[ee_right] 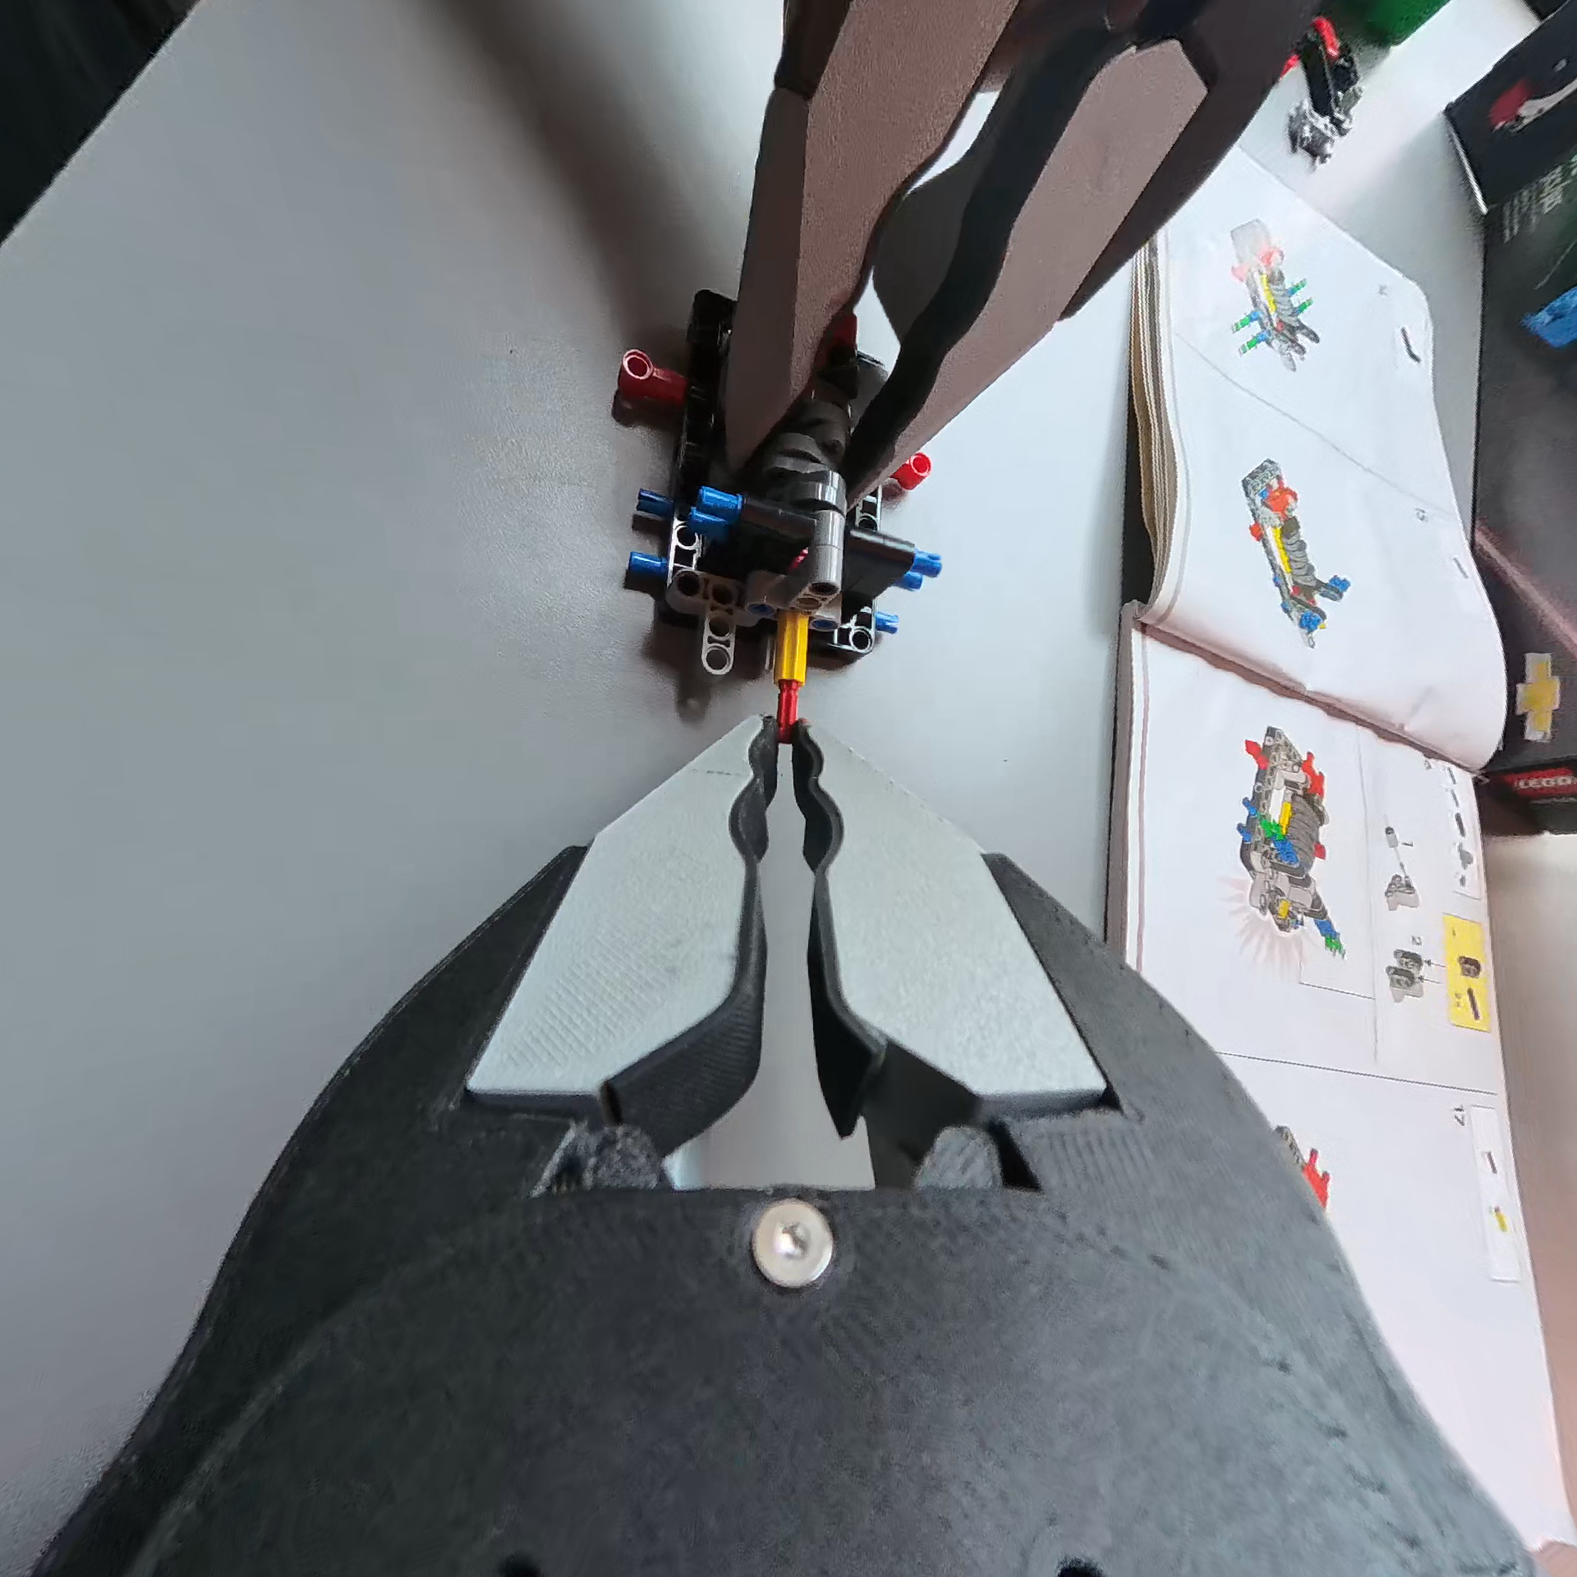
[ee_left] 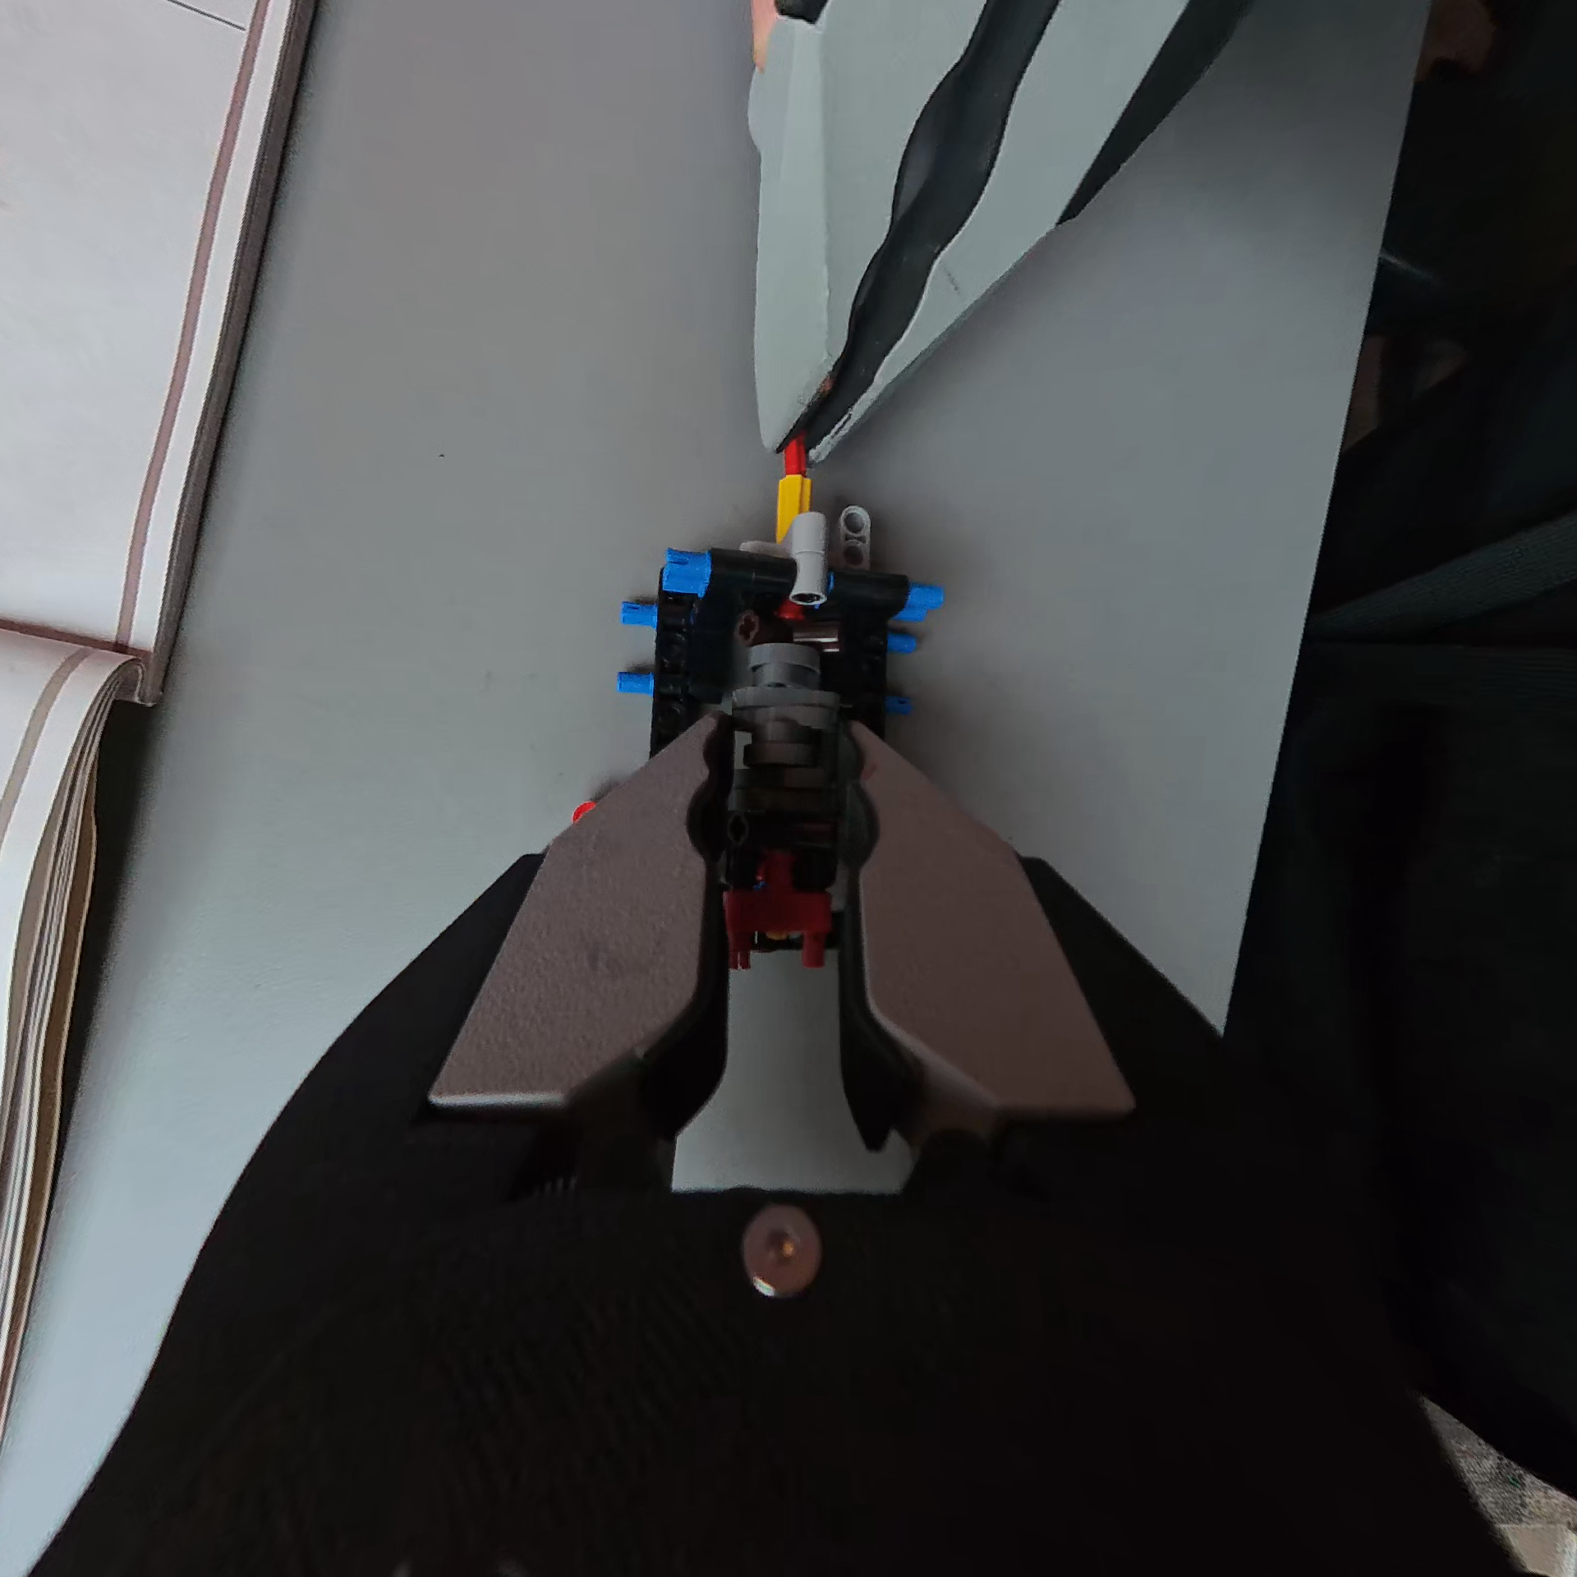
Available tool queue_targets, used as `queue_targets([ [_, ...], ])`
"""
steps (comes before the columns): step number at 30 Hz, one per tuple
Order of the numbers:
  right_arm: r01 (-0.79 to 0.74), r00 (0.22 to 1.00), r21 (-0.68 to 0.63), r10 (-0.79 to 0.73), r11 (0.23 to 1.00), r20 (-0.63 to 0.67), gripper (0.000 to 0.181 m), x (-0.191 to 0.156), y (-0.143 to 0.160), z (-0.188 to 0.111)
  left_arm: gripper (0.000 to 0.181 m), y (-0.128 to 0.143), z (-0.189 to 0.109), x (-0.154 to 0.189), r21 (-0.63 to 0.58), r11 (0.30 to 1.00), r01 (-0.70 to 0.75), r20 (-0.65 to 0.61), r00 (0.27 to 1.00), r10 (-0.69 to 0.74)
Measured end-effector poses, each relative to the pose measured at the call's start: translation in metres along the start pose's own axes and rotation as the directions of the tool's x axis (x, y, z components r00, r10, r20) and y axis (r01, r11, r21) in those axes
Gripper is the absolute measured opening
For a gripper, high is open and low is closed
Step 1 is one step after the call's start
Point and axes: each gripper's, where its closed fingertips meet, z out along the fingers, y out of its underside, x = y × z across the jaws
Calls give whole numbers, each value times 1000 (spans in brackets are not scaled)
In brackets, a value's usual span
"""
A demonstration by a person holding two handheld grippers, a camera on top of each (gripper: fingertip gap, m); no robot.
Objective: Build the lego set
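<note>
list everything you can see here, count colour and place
lego build: one, black and grey with blue and red pins, middle of table
red rod: one, sticks out of yellow sleeve at the build's near end
table: one, pale grey
instruction booklet: one, white, open, right of build
box: one, dark, far right edge
small black model: one, far corner
left tool: brown fingers, gripping the build
right tool: grey fingers, pinching the red rod

My left fingers (ee_left: 614, 922) cover the model's (ee_right: 768, 546) middle, red axle (ee_right: 786, 705) tip buried in right gripper (ee_right: 783, 732), box (ee_right: 1527, 256) cut off by edge.
</note>
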Motion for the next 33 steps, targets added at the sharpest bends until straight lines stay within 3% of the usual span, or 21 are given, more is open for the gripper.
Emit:
queue_targets([
  [16, 153, 973, -215, -185, 965, -138, 0, 5, 4, -1, 21, -2, 2, 0, -41, 998, 57, 17, 998, -56],
  [26, 279, 904, -389, -377, 878, -203, 0, 7, 6, -4, 21, -4, 3, -1, -66, 993, 100, 0, 995, -100],
  [33, 310, 877, -429, -429, 849, -215, 0, 9, 5, -5, 21, -5, 3, -2, -78, 993, 93, 13, 996, -92],
])
